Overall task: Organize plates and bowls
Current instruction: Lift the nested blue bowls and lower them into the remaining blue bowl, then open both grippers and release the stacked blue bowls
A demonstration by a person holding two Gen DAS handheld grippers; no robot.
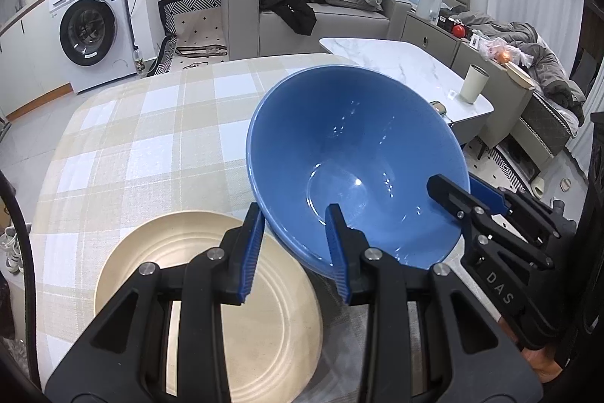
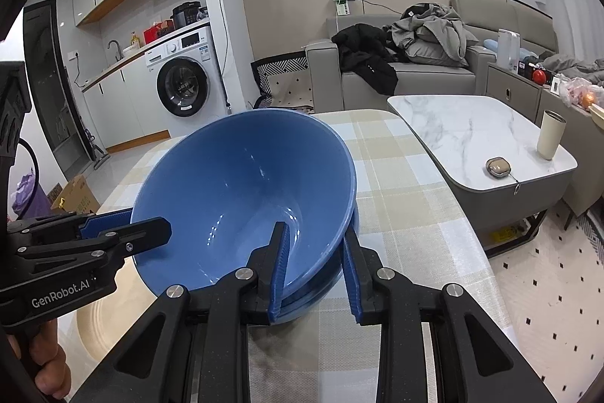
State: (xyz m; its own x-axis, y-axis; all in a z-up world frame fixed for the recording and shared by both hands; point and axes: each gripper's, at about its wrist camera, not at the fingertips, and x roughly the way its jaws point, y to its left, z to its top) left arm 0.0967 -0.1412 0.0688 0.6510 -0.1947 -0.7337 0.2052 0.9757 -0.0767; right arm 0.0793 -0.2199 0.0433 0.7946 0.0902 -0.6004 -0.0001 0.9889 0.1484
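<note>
While tilted, blue bowl (image 1: 351, 153) rim sits w/in both tongs, L (image 1: 298, 252) & R (image 2: 315, 274), each clamping it.

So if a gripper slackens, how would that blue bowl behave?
The blue bowl looks glazed and glossy, so probably slippery in the left gripper and right gripper. It is rigid, likely ceramic, so it could chip. Tilted over the beige plate, it would probably drop onto it.
</note>
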